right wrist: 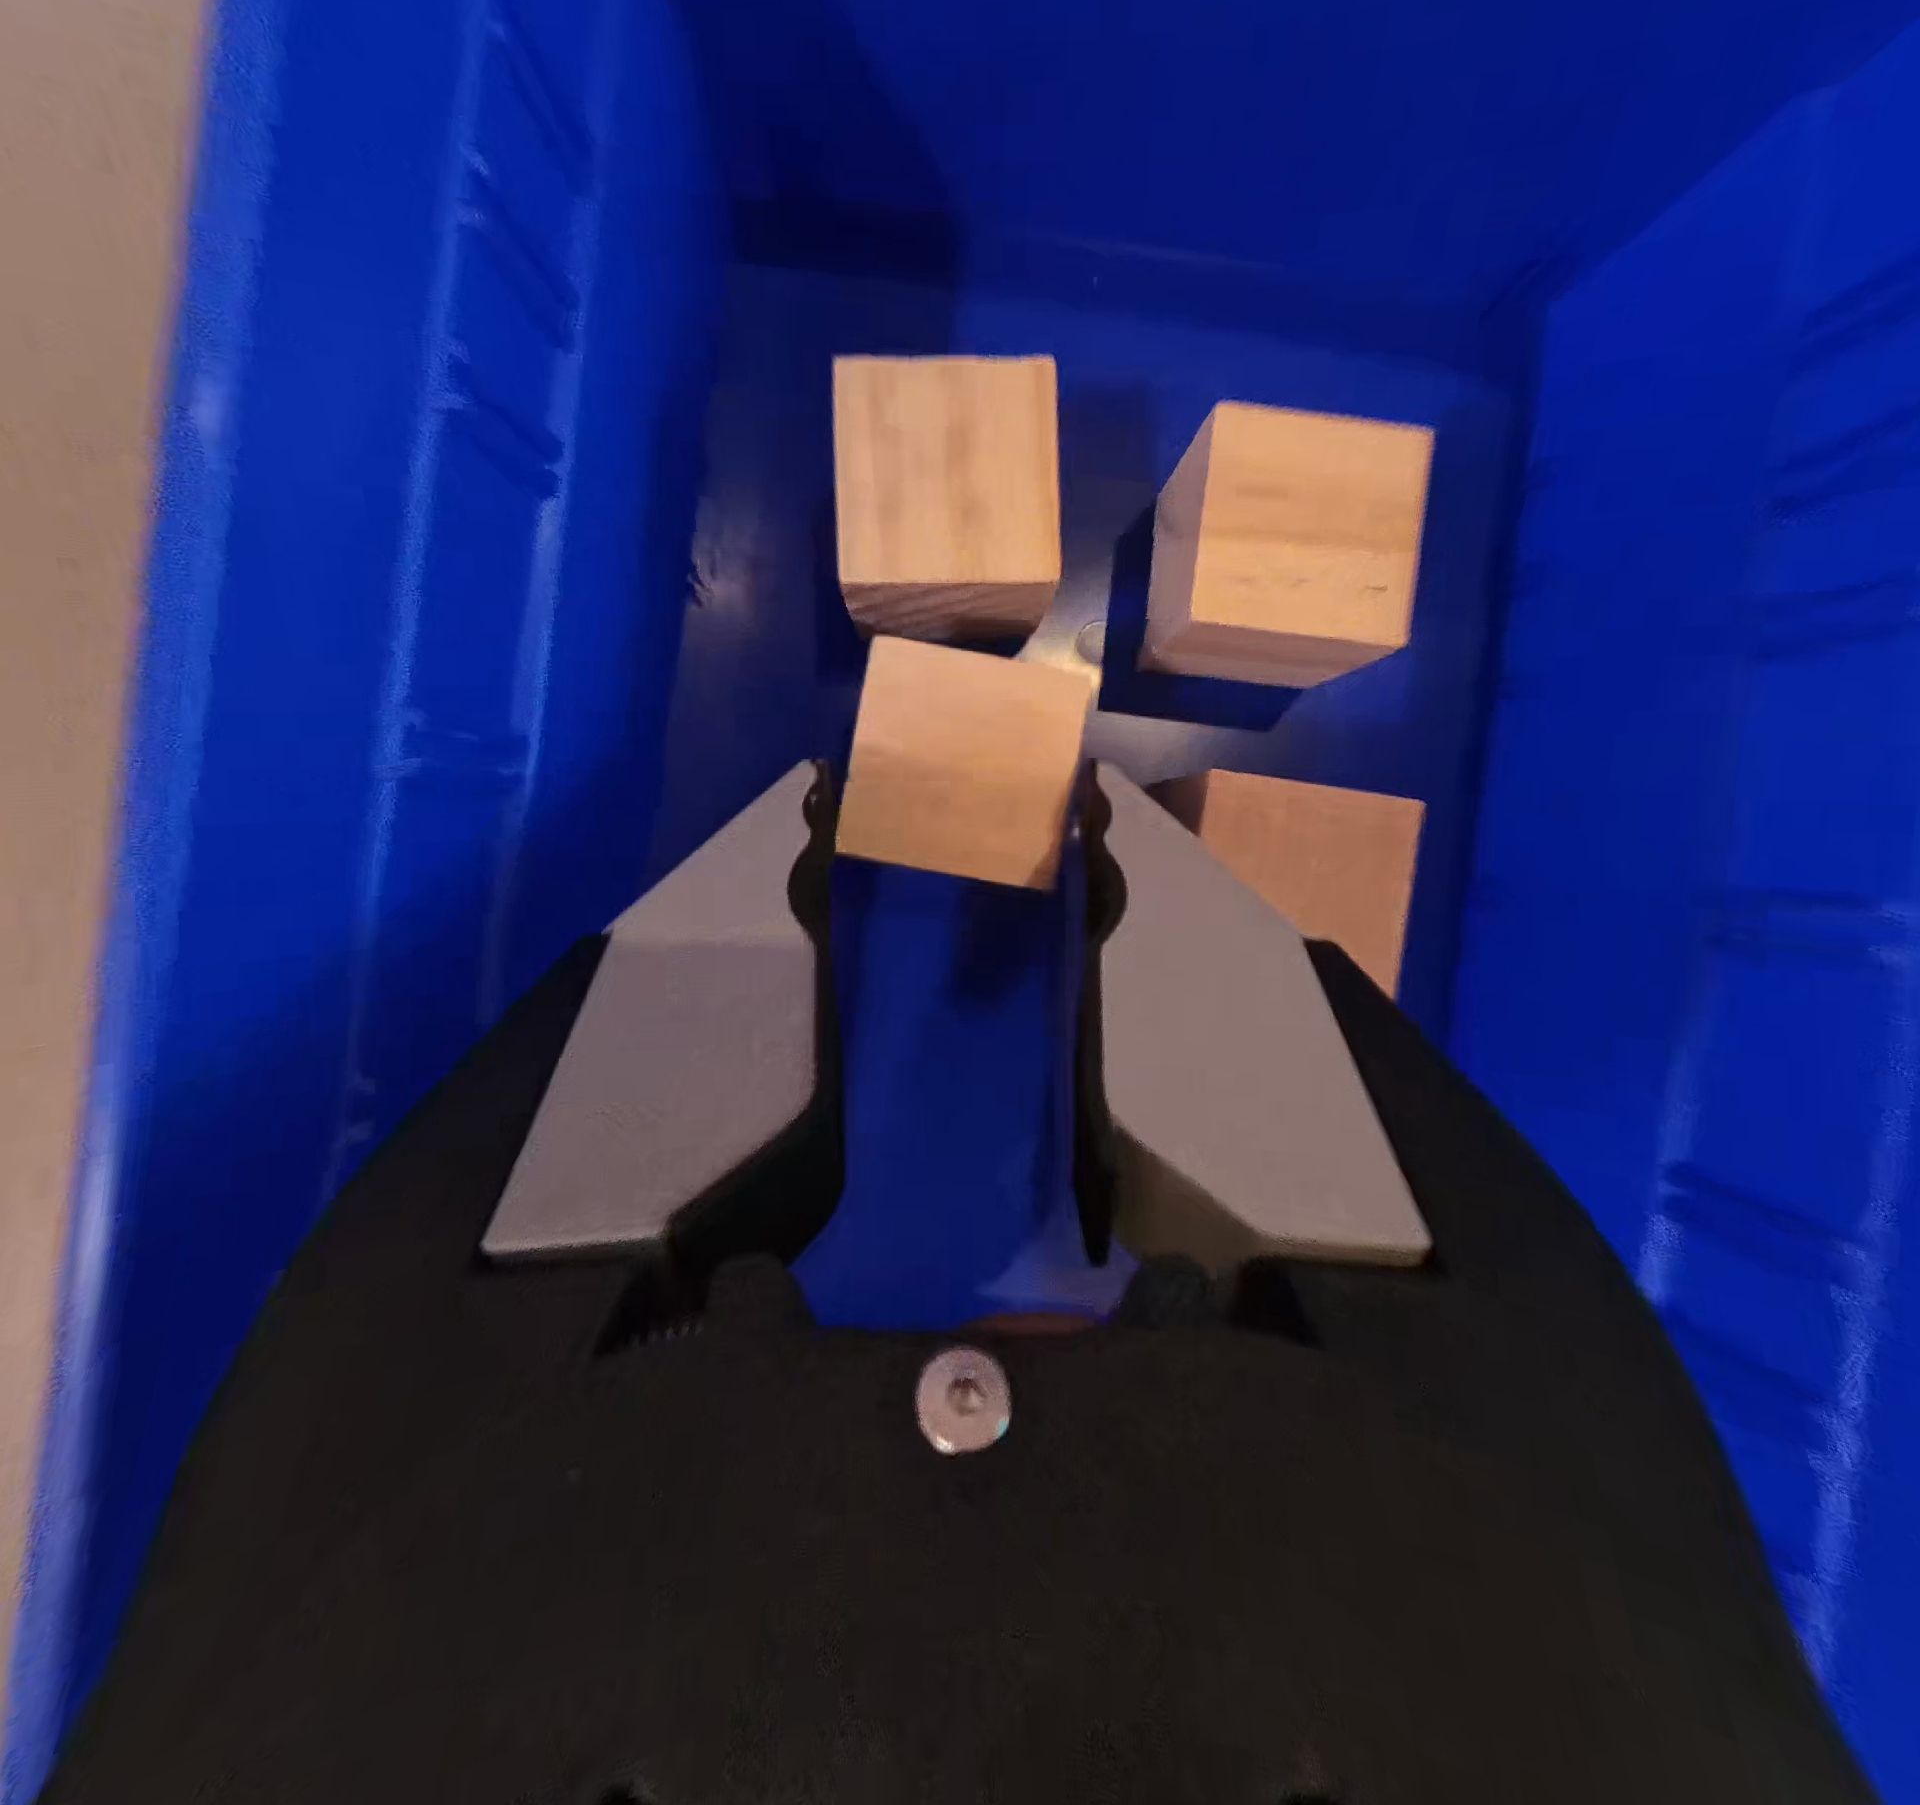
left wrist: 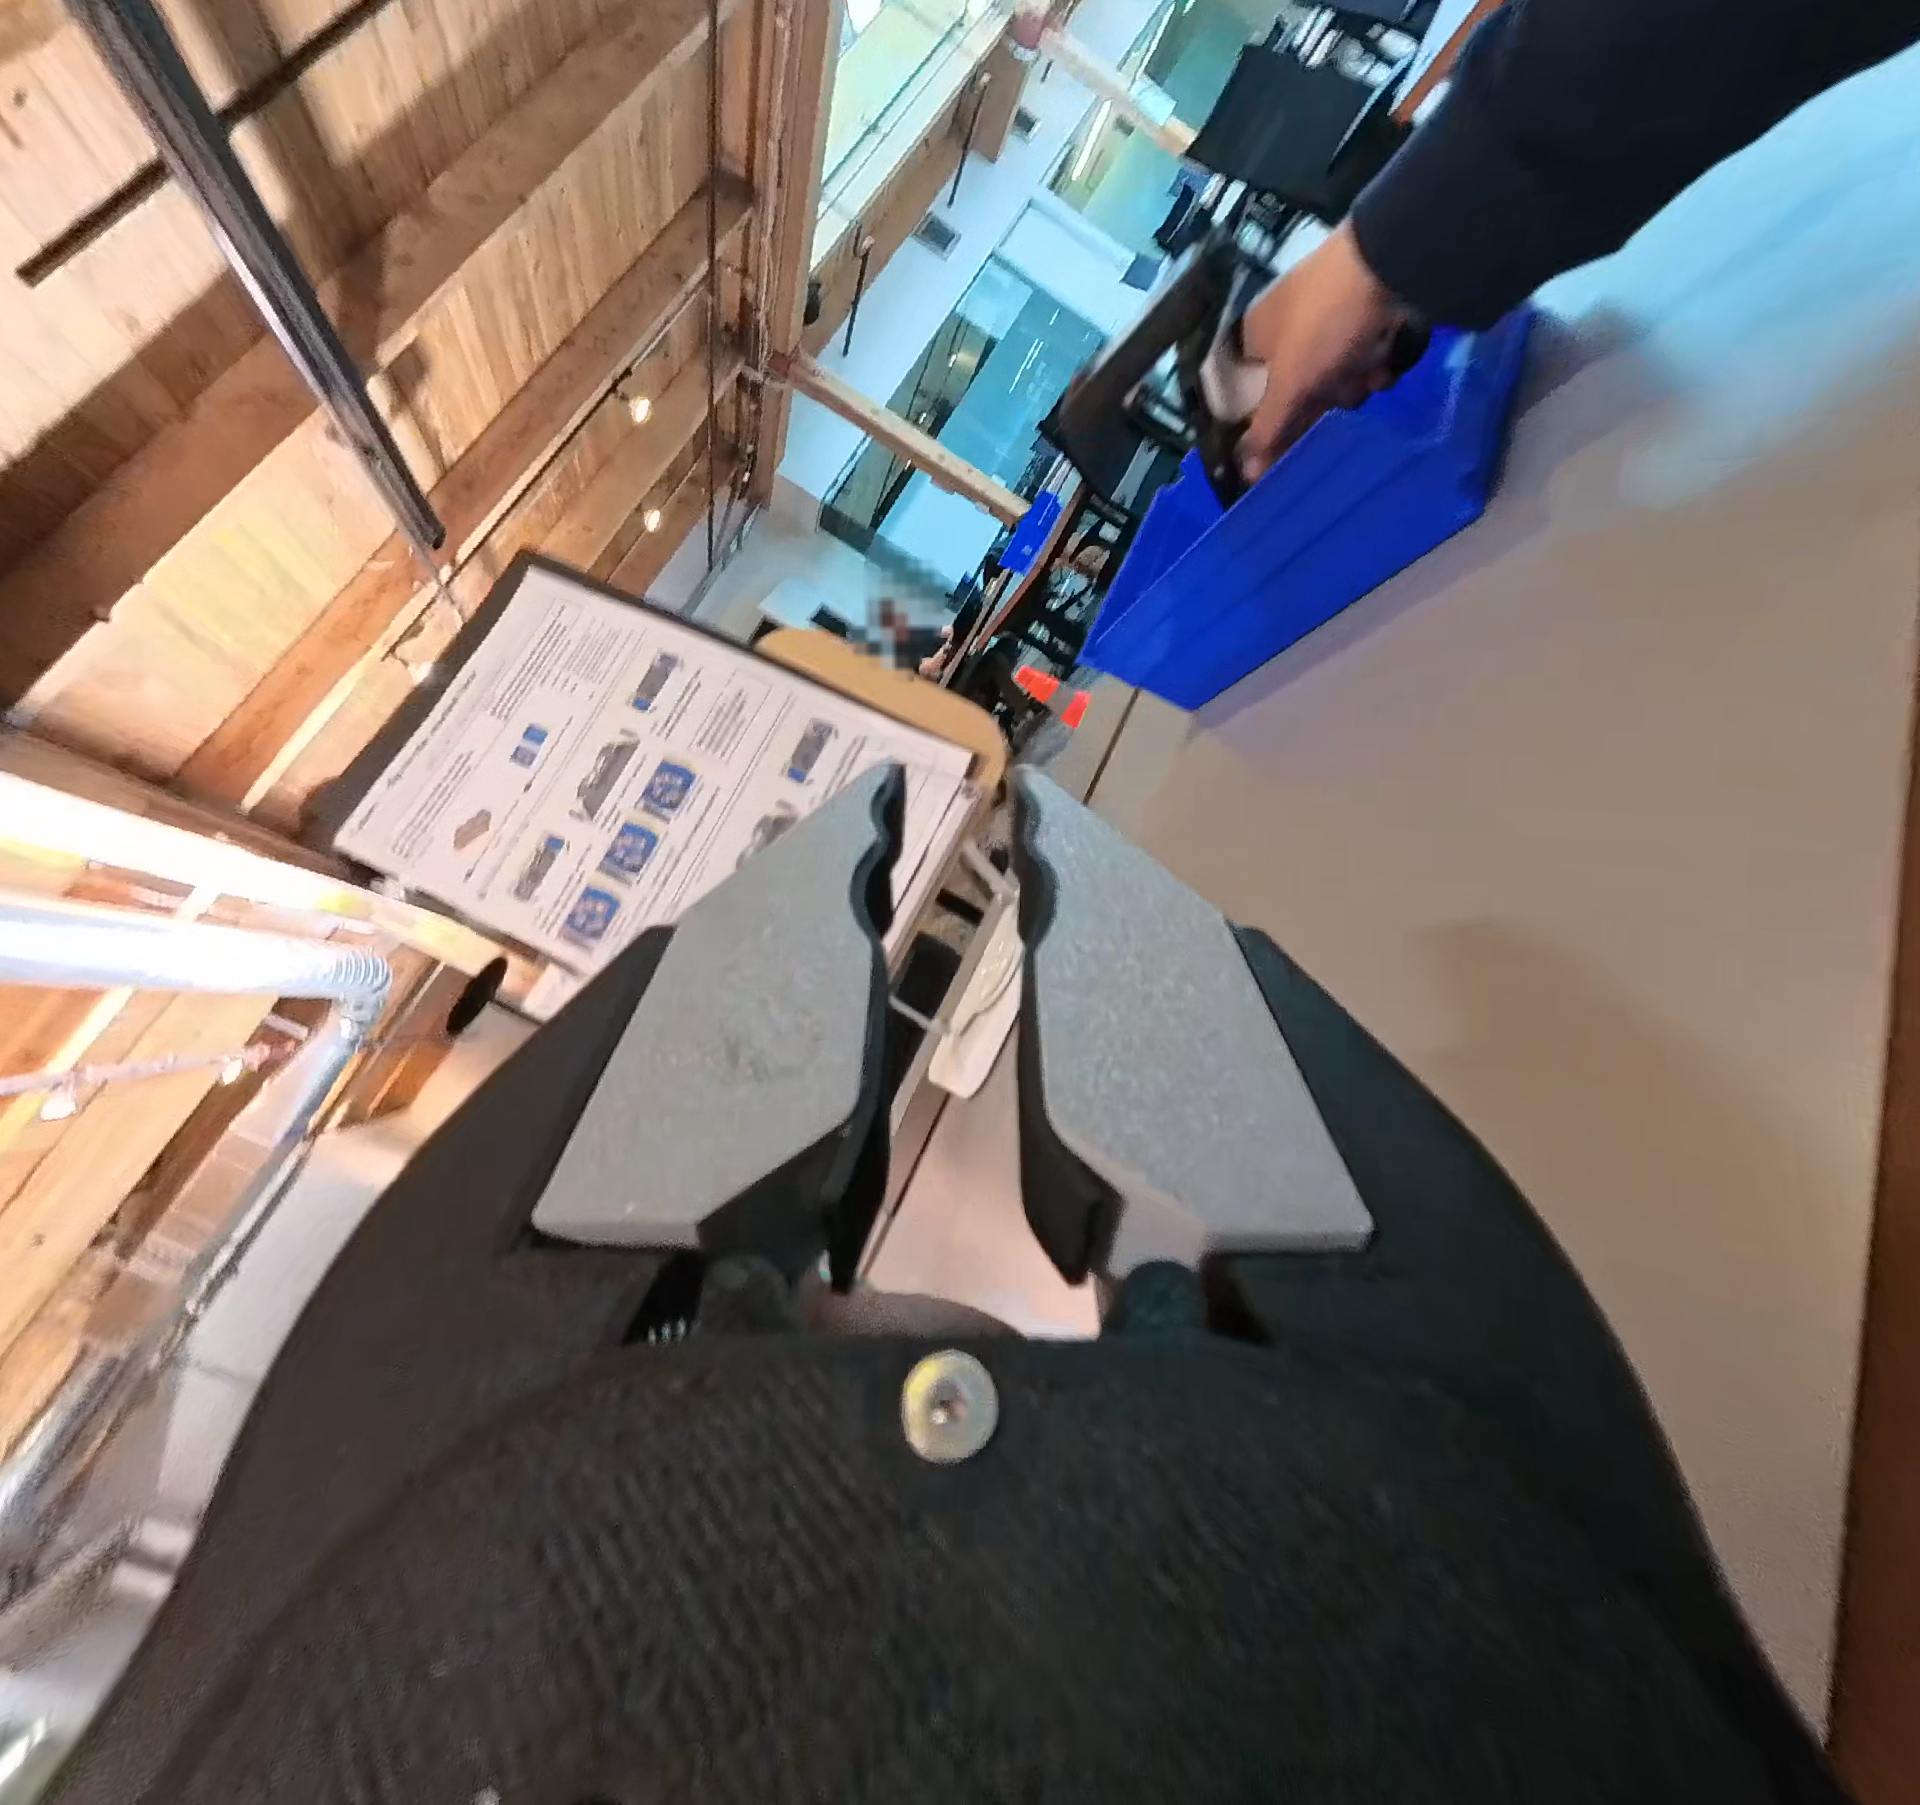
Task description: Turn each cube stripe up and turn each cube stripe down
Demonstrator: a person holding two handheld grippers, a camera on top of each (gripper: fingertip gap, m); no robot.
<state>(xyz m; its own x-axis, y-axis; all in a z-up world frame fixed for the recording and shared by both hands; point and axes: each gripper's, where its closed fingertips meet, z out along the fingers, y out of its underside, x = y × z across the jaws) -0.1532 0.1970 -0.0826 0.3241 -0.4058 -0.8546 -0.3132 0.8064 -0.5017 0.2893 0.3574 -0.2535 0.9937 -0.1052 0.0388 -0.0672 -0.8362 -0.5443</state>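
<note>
Cube [right wrist: 961, 779] clamped between the right gripper's [right wrist: 951, 825] grey fingers [right wrist: 727, 1007], inside the blue bin [right wrist: 436, 612]. Tilted, one corner turned toward the lens, lifted off the bin floor; no long axis, being a cube. Plain pale wood on every face in view, no stripe showing. Lower part cut off by the fingertips, edges softened by blur.

Behind it, three more wooden cubes on the floor of the bin: one at the back left [right wrist: 945, 493], one at the back right [right wrist: 1294, 534] turned slightly askew, one at the right [right wrist: 1314, 862] half hidden behind the right finger. Bare wood again on all visible faces. Between them, a grey metal piece [right wrist: 1081, 633], mostly covered and hard to identify.

Left gripper [left wrist: 951, 820] held in the air over the table [left wrist: 1455, 924], rolled sideways, fingers a little apart and holding nothing. Past it, a printed sheet [left wrist: 644, 768] on a stand, too blurred to make out. Farther along the table, the same bin [left wrist: 1320, 529] with a hand [left wrist: 1309, 363] on the right gripper's dark body, its tips sunk out of sight in the bin. Cubes hidden from this view.
</note>
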